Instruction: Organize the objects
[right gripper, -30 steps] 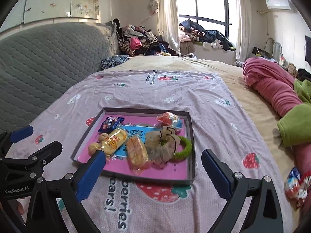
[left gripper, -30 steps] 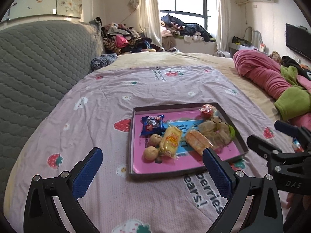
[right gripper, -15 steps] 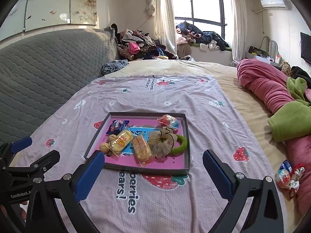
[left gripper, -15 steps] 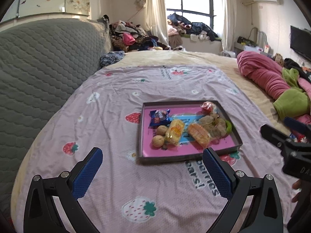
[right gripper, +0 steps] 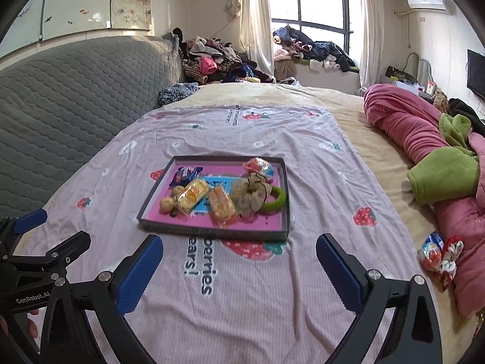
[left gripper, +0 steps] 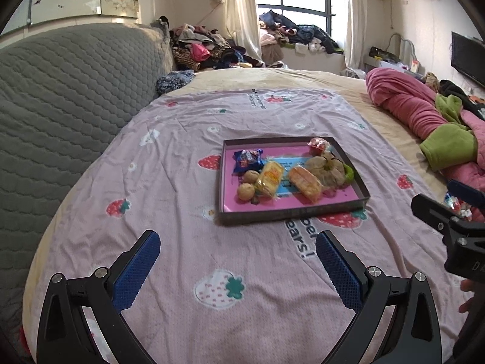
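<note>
While claws agape — 1 tray [right gripper: 212, 227], 2 walnuts [right gripper: 167, 204].

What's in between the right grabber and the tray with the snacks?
Only bedsheet. In the right wrist view, the stretch from the right gripper to the tray holds just the pink strawberry sheet with its printed letters; nothing lies on it. The jaws are open.

Print on blue packet [left gripper: 248, 157], far ahead of left gripper [left gripper: 238, 261]: too small to read. Green hair ring [right gripper: 274, 200] half hidden under beige scrunchie [right gripper: 250, 192]. TV [right gripper: 476, 72] cut off right of right gripper [right gripper: 239, 261].
</note>
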Demonstrator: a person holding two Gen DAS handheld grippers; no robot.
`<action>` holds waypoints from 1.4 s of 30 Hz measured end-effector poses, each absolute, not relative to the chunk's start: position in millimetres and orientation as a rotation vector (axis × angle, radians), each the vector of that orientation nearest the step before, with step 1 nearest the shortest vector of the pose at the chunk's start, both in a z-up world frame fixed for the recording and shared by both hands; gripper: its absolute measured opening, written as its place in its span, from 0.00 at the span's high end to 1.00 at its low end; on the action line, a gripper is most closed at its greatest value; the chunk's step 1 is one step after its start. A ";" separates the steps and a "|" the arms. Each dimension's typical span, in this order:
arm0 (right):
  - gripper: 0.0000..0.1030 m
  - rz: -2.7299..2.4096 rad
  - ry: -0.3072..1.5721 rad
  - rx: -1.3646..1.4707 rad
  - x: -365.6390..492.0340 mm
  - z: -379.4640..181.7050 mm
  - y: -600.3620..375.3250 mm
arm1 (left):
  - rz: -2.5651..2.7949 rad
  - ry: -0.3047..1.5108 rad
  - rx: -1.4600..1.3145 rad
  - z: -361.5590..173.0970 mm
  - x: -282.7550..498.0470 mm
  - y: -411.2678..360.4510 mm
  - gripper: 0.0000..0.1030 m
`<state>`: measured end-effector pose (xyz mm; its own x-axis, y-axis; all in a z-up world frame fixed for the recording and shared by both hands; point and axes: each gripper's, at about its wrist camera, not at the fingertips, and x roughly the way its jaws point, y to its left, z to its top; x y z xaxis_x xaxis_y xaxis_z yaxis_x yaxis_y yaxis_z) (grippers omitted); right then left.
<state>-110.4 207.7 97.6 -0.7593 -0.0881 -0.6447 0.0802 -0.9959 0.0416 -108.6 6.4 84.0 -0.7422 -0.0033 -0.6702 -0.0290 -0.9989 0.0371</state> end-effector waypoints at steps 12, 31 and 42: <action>0.01 -2.887 -0.027 1.052 -80.0 85.1 211.1 | 2.940 0.081 -1.164 71.1 -86.4 10.0 0.01; 0.01 -2.846 -0.015 1.176 -69.2 52.2 219.4 | 2.887 0.111 -1.270 25.9 -82.9 16.0 0.01; 0.01 -2.835 -0.024 1.206 -69.8 37.5 222.0 | 2.879 0.105 -1.323 6.9 -86.6 15.0 0.01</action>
